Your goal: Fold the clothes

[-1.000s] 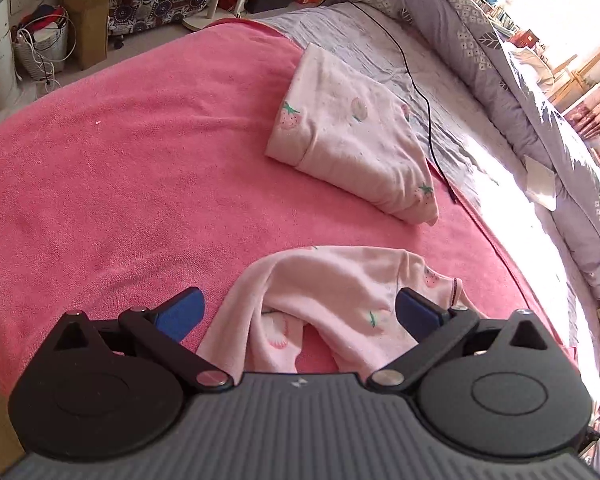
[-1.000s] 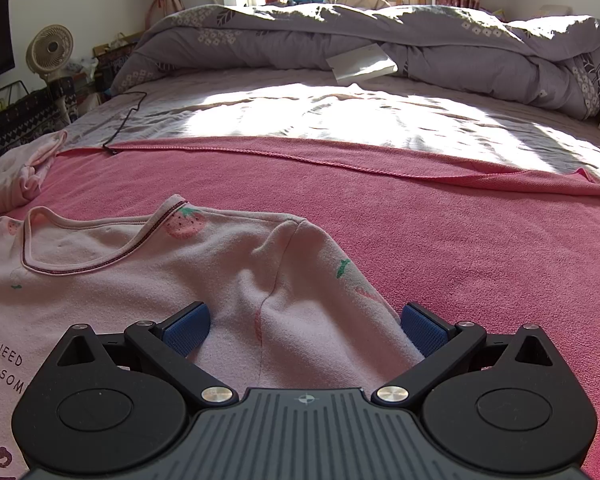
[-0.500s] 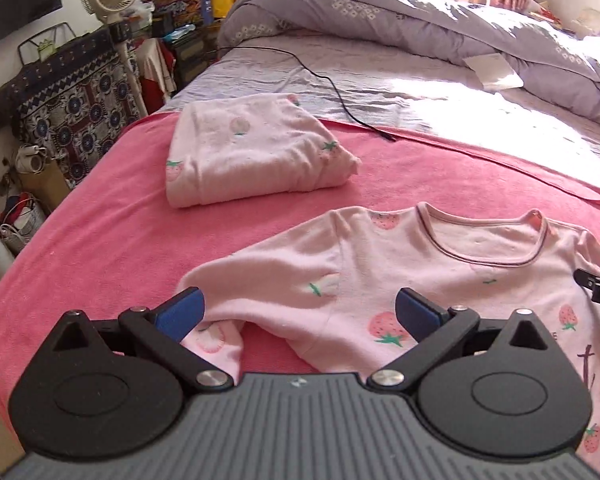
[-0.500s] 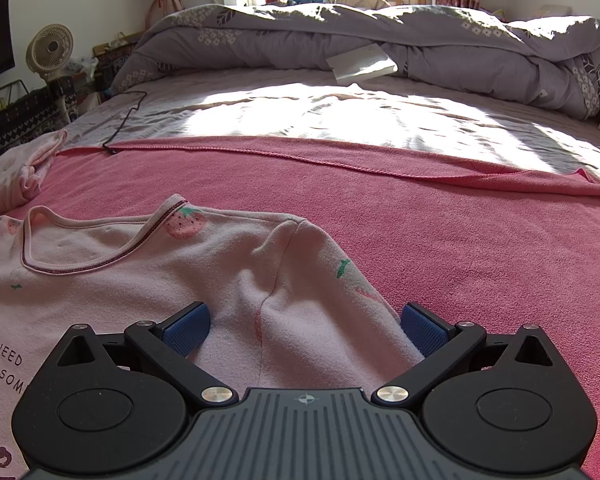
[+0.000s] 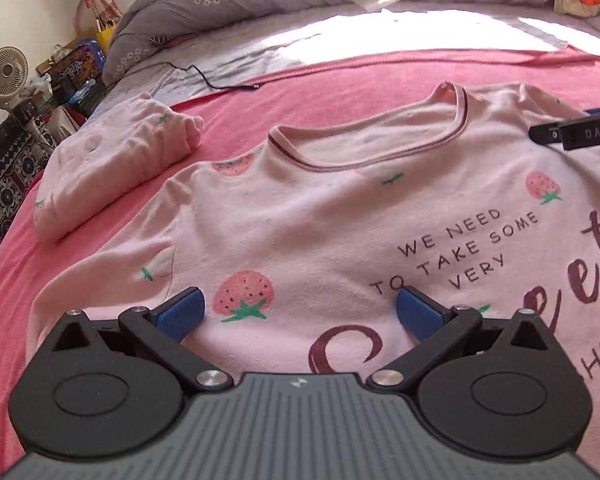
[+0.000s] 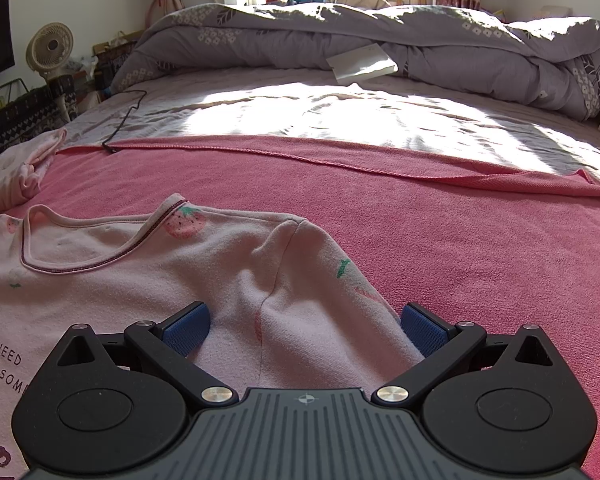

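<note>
Pink shirt [image 5: 308,216] spread face-up on the pink blanket [image 6: 440,232], collar toward the far edge where the blanket meets the grey sheet [image 6: 340,108], print side showing; a second garment [image 5: 112,172], already folded, just beside the shirt's left shoulder near the blanket's left edge. Left tool [image 5: 298,310] spread wide, hovering low over the chest by the strawberry print, nothing between its pads. Right tool [image 6: 304,326] likewise spread, straddling the right sleeve [image 6: 312,276] where it bunches at the shoulder seam — not yet pinching, as far as can be told. Likely next: a grab on each side for a lengthwise fold. Risks from here: closing on the sleeve's hump could catch only the top layer, leaving the back layer behind and the fold lopsided; a grip on the sleeve instead of the body edge would drag the shoulder inward and wrinkle the collar. Left tool sits over mid-chest, not an edge — pinching there would tent the fabric and pull the whole shirt askew. Terry blanket looks grippy, so a sliding pull may bunch blanket and shirt together. Swinging the left side over could also nudge the folded garment. Black cable [image 5: 204,78] near the far-left corner of the blanket lies apart from the shirt, little snag risk.
</note>
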`<state>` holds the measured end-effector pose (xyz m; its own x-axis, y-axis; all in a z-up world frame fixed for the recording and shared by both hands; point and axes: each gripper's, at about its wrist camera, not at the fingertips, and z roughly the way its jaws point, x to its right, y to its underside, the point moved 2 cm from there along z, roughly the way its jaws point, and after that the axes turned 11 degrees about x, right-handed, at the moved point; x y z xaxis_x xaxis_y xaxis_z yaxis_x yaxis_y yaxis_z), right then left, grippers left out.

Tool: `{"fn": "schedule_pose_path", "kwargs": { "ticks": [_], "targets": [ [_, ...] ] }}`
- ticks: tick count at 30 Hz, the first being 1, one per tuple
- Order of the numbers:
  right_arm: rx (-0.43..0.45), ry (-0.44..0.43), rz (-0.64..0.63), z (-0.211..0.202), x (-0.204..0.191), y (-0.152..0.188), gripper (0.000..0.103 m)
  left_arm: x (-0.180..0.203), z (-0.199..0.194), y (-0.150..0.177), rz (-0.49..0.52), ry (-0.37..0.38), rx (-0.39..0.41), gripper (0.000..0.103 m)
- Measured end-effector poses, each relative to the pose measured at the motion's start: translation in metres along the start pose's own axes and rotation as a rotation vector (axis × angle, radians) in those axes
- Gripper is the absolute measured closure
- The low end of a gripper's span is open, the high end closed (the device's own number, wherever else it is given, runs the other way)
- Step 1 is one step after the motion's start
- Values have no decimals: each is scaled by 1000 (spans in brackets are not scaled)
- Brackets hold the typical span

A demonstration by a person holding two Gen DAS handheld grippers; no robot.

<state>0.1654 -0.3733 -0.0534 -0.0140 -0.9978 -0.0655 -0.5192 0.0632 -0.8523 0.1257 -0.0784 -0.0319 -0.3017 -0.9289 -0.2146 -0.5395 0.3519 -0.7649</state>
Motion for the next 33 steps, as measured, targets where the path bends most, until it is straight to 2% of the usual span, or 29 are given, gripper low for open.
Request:
{"fn": "schedule_pose_path", "kwargs": {
  "ticks": [6,12,21,24,27,29,33],
  "targets": [
    [0,0,0,0,0,0,0,-14,3,5,-87,52,9,0],
    [3,-1,8,0,0,0,0,-11,1,12,-94,49,69,0],
    [15,35,24,1,3,1,0,-13,0,17,-116,55,110,0],
    [22,92,45,3,10,0,0,-12,0,19,-120,52,132,0],
    [29,161,118,7,30,0,0,-13,0,21,-127,52,150,0],
    [33,159,154,9,39,0,0,-14,1,21,-136,57,158,0],
    [24,165,137,13,38,0,0,-16,1,22,-151,65,167,0]
  ]
}}
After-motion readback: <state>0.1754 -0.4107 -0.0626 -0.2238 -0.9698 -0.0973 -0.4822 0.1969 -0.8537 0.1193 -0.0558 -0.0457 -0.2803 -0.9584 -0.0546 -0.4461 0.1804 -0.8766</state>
